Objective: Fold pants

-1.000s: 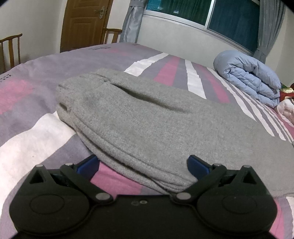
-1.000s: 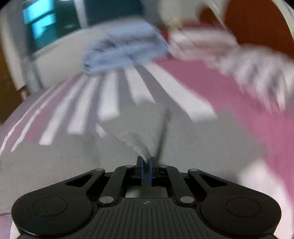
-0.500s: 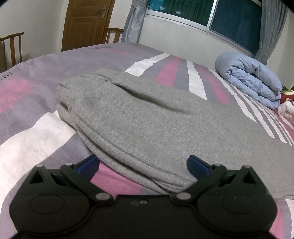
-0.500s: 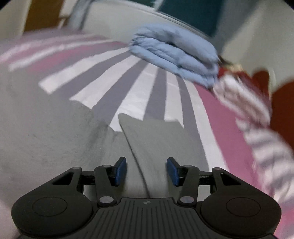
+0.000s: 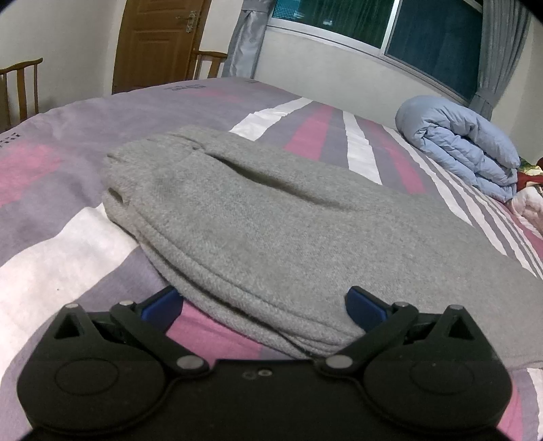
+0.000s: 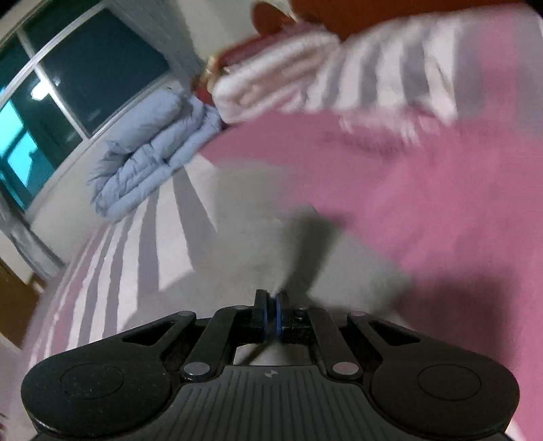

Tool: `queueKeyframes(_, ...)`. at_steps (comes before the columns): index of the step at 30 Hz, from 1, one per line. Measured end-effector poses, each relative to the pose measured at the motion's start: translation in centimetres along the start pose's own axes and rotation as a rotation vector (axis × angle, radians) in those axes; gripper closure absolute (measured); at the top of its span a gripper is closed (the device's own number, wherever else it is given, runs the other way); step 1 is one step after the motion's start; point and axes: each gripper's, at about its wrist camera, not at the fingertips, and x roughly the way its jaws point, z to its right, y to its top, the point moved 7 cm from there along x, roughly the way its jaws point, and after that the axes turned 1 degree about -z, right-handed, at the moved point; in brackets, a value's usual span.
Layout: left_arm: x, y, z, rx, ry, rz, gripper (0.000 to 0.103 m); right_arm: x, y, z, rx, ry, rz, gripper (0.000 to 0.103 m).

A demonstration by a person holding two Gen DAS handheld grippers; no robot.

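The grey pants [image 5: 271,230] lie folded lengthwise on the striped bed; the waistband end is at the left in the left wrist view. My left gripper [image 5: 263,305] is open, its blue fingers on either side of the near folded edge of the pants. In the blurred right wrist view my right gripper [image 6: 271,305] is shut on a corner of the grey pants [image 6: 264,244], pinching the fabric into a raised peak.
A folded light-blue duvet [image 5: 458,149] lies at the bed's far right and also shows in the right wrist view [image 6: 149,156]. A striped pink pillow [image 6: 305,74] lies beyond it. A wooden chair [image 5: 20,88], a door [image 5: 156,40] and a window [image 5: 390,27] stand behind the bed.
My right gripper, open over the pants half a second ago, has shut on the fabric and swung, so its view is blurred. My left gripper has stayed open at the folded edge.
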Motion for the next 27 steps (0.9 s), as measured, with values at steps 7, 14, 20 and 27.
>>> queueKeyframes(7, 0.0, 0.0, 0.0, 0.001, 0.000, 0.001, 0.006, 0.1, 1.3, 2.4, 0.211, 0.106, 0.029, 0.094)
queueKeyframes(14, 0.0, -0.1, 0.0, 0.000, -0.001, 0.001, 0.006, -4.3, 3.2, 1.0, 0.202, 0.170, 0.098, 0.099)
queueKeyframes(20, -0.1, -0.2, 0.0, 0.003, -0.009, 0.004, 0.006, -5.3, 1.8, 1.4, 0.185, 0.124, 0.078, 0.099)
queueKeyframes(27, -0.2, -0.2, 0.0, -0.001, -0.011, 0.004, 0.006, -2.6, 0.6, 3.6, 0.247, 0.063, 0.037, 0.099)
